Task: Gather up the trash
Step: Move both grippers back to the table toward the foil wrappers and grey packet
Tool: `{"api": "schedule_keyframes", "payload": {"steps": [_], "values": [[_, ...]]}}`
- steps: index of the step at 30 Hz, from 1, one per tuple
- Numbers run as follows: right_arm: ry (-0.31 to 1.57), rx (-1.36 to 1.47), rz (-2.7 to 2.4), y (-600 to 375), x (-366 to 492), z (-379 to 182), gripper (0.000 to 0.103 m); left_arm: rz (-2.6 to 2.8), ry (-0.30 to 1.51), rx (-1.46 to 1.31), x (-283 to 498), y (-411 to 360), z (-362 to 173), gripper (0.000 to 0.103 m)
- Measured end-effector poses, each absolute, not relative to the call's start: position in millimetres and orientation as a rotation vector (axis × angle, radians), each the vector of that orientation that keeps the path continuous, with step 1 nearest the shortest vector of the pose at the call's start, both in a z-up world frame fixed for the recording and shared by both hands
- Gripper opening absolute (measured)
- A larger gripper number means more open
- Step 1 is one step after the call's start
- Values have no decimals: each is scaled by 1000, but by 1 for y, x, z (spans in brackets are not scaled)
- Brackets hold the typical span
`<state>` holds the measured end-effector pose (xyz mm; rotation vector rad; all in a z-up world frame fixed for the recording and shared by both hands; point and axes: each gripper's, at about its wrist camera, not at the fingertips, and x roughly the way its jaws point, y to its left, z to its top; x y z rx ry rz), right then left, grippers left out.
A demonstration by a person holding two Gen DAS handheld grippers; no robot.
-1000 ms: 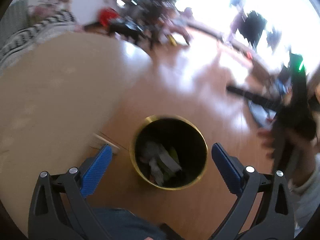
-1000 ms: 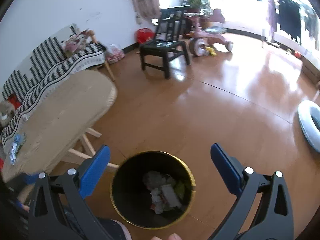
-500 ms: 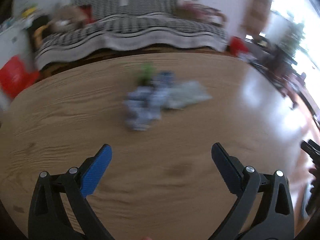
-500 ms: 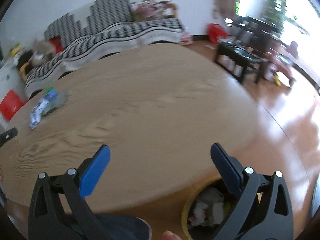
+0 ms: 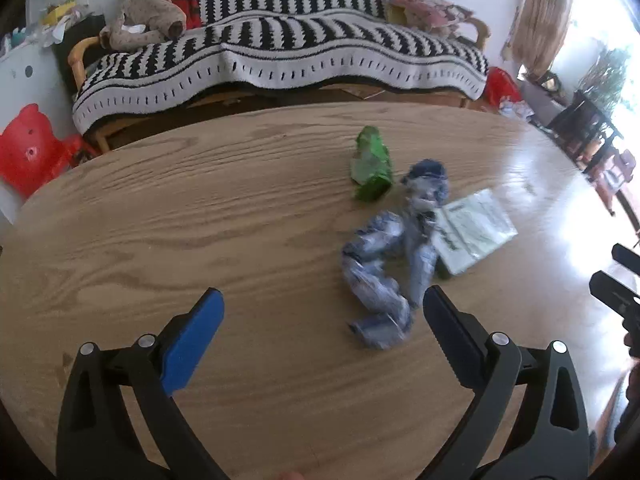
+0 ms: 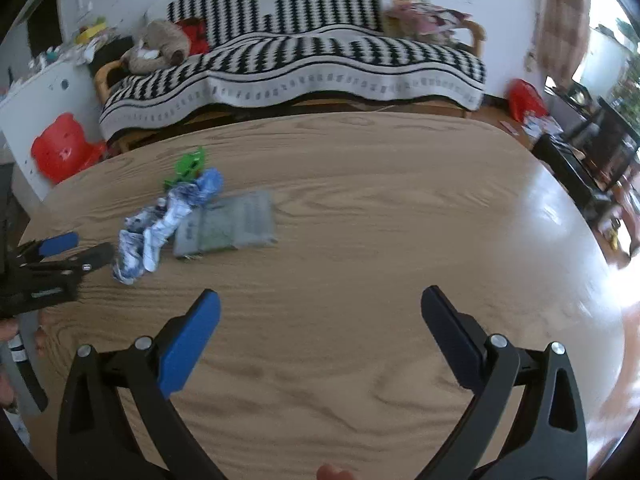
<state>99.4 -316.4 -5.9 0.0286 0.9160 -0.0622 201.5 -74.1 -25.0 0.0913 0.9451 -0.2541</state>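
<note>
On the wooden table (image 5: 200, 216) lies a small pile of trash: a crumpled blue-and-white wrapper (image 5: 380, 280), a green wrapper (image 5: 372, 164) and a flat pale packet (image 5: 472, 228). My left gripper (image 5: 320, 312) is open and empty, just short of the blue-and-white wrapper, which lies by its right finger. My right gripper (image 6: 320, 312) is open and empty over bare table (image 6: 360, 240), with the blue-and-white wrapper (image 6: 156, 232), green wrapper (image 6: 190, 166) and pale packet (image 6: 230, 224) to its far left. The left gripper (image 6: 76, 250) shows at the right wrist view's left edge.
A sofa with a black-and-white striped cover (image 5: 280, 52) stands behind the table. A red plastic chair (image 5: 28, 152) is at the left. Dark furniture (image 6: 592, 160) stands on the shiny floor at the right.
Both grippers have swung away from the black trash bin on the floor up to the table. The left gripper has come closer to the trash pile.
</note>
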Motion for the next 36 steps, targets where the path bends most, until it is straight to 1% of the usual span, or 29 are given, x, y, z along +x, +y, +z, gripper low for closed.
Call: {"api": "schedule_keyframes", "payload": {"steps": [2, 4, 12, 17, 21, 28, 31, 36], "values": [[924, 9, -38, -303, 113, -8, 97, -247, 965, 116, 211, -73, -36, 97], [928, -10, -21, -294, 124, -10, 97, -265, 961, 82, 214, -66, -39, 97], [952, -20, -42, -295, 142, -24, 97, -214, 961, 44, 230, -34, -36, 97], [965, -3, -43, -292, 152, -33, 97, -283, 950, 54, 223, -60, -31, 97], [978, -19, -8, -282, 158, -37, 97, -289, 972, 105, 226, -79, -43, 97], [991, -76, 63, -265, 175, -40, 97, -193, 993, 79, 235, -44, -51, 97], [978, -81, 71, -264, 195, -36, 97, -173, 1004, 78, 237, -35, -52, 97], [1076, -83, 158, -265, 234, -42, 97, -200, 999, 125, 238, -48, -49, 97]]}}
